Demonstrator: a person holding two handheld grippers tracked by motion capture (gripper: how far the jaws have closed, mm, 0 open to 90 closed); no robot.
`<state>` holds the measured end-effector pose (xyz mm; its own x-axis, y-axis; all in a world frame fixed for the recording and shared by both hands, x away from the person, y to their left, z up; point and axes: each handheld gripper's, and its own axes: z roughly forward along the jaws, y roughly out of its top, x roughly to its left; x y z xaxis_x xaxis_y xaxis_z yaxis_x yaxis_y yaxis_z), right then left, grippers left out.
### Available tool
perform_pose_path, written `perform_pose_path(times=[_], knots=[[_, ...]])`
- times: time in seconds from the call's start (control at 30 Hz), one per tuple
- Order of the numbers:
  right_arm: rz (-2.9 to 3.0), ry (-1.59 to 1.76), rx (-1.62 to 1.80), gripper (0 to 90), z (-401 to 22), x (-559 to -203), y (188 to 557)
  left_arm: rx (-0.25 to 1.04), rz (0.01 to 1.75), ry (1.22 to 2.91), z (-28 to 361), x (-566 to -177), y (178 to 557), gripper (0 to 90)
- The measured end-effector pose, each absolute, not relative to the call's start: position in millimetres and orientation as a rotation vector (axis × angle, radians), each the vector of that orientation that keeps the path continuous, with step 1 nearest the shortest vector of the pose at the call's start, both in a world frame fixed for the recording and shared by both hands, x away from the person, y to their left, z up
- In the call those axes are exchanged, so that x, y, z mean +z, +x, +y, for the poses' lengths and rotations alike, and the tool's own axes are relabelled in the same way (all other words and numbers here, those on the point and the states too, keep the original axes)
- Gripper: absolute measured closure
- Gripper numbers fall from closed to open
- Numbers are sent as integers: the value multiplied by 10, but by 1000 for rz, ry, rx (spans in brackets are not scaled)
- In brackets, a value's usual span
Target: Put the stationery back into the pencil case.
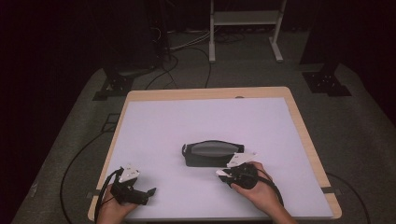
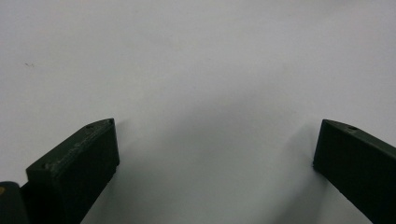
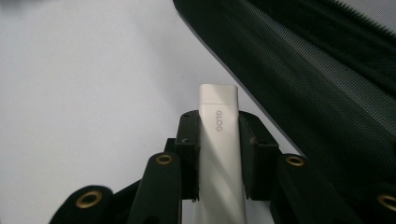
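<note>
Right gripper [image 3: 219,126], near right on the white table [image 1: 154,121], is clamped on a white GLOO stick [image 3: 219,140] just beside the black mesh pouch [image 1: 211,153]; left gripper [image 2: 215,154], near left, is spread, holding nothing.

White GLOO stick [image 3: 218,154] clamped lengthwise in right tool [image 3: 219,122], beside black mesh case [image 1: 211,153], perhaps touching.

"GLOO" printed on white stick [image 3: 219,154]
</note>
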<state>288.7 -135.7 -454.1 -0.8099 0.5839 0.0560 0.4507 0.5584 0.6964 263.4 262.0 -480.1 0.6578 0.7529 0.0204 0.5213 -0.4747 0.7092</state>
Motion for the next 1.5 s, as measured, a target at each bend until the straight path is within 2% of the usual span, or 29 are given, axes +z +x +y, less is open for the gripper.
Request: perform_pose_path(times=[1.0,1.5], knots=[[2557,825,1242,706,-1630,-4075,2813,434,982,2185,2620,-4802,2634,0],[2539,767,1287,706,-1653,-3842,2898,434,982,2185,2620,-4801,2634,0]])
